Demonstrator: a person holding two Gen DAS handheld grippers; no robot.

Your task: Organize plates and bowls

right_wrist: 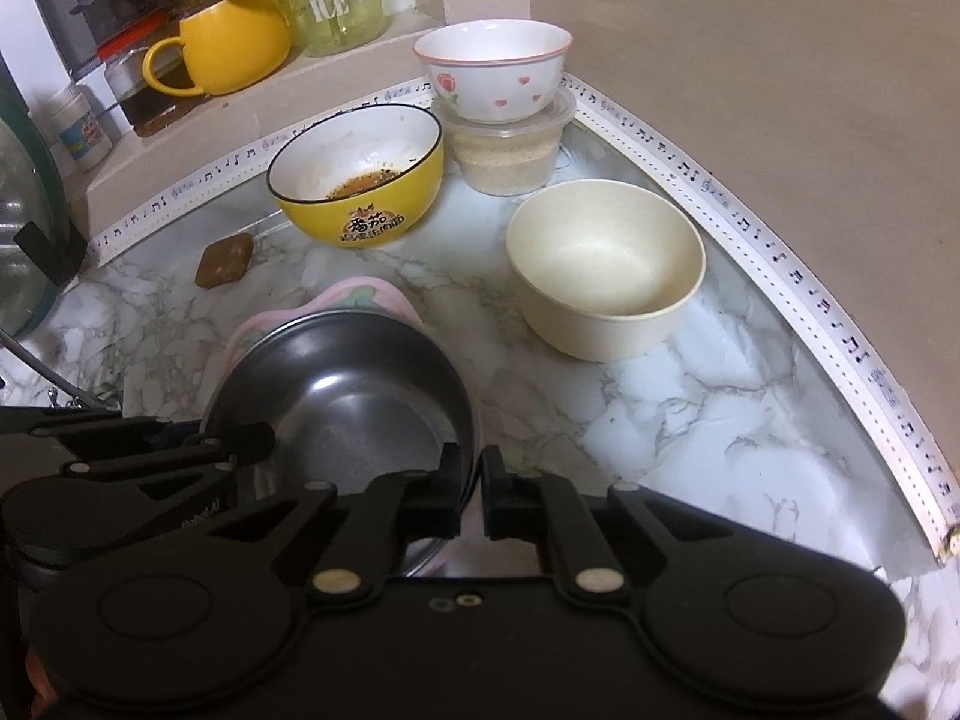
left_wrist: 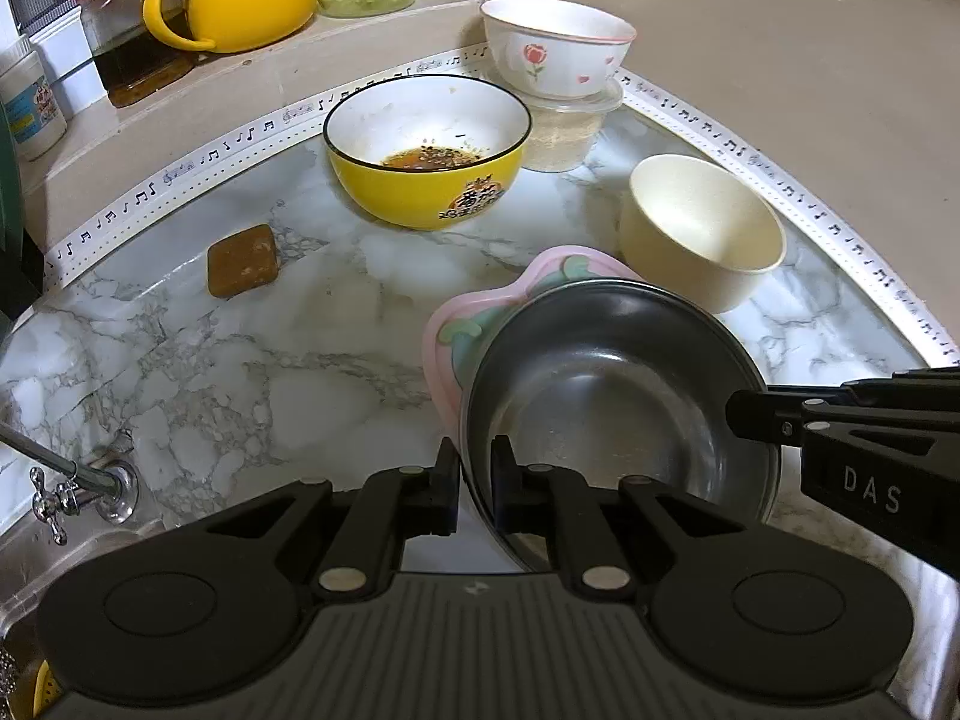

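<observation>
Steel bowl [left_wrist: 606,384] rim pinched, left gripper [left_wrist: 475,480], right gripper [right_wrist: 471,480]

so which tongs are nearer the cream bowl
Right. The right tongs grip the metal bowl's rim on the side facing the cream bowl. The left tongs grip the rim on the opposite side, farther from it.

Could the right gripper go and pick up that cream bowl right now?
Probably not yet: the right gripper is shut on the metal bowl's rim. The path to the cream bowl looks clear otherwise.
</observation>
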